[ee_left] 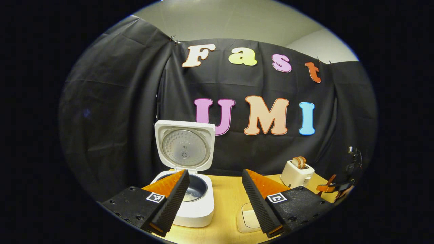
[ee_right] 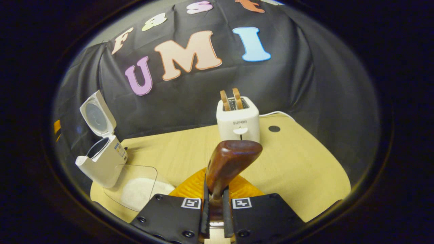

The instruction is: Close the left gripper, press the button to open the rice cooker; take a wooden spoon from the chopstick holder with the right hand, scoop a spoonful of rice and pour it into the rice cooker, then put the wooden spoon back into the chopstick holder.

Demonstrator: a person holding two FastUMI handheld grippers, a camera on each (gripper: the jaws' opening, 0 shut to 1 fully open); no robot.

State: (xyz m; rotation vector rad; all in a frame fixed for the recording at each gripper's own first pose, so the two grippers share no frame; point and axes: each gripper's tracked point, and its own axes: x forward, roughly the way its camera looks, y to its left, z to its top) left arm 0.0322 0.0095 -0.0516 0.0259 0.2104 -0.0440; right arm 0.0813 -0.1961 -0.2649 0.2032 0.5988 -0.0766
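The dark brown wooden spoon [ee_right: 230, 162] stands pinched between the fingers of the right hand-held gripper [ee_right: 215, 206], above the pale wooden table [ee_right: 305, 176]. The white rice cooker [ee_left: 195, 203] sits lid-up (a little rice inside) beyond the spread left hand-held gripper [ee_left: 217, 200].

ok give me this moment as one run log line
rice cooker: lid up, rice in pot | left gripper: open, holds nothing | right gripper: shut on wooden spoon | rice container: beside cooker

One rice cooker [ee_left: 190, 196], one toaster [ee_right: 238, 122], one wooden spoon [ee_right: 228, 166], one rice container [ee_right: 134, 186]
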